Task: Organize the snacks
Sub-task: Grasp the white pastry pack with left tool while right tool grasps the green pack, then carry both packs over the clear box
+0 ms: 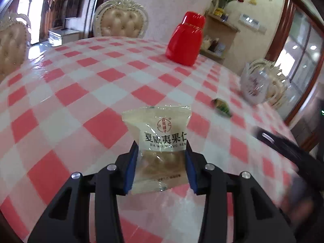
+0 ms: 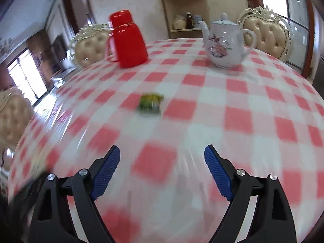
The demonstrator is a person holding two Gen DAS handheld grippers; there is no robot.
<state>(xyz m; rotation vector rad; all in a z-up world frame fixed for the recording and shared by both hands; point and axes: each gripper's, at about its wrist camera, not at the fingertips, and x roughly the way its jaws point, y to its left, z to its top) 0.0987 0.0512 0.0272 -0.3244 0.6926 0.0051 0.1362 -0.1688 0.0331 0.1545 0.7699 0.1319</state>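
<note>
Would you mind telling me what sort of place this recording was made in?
Most likely a home dining room: a table under a red-checked cloth, tufted ornate chairs around it, and a floral teapot with a shelf of jars behind.

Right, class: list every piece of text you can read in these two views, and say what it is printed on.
"夏威夷果仁": large print on the clear snack packet held in the left gripper.
Pinyin line under it: partly covered, unreadable.
Red round logo above it: too small.
Small print low on the packet: blurred.
Green packet: blurred.
Teapot: flowers only, no text.
</note>
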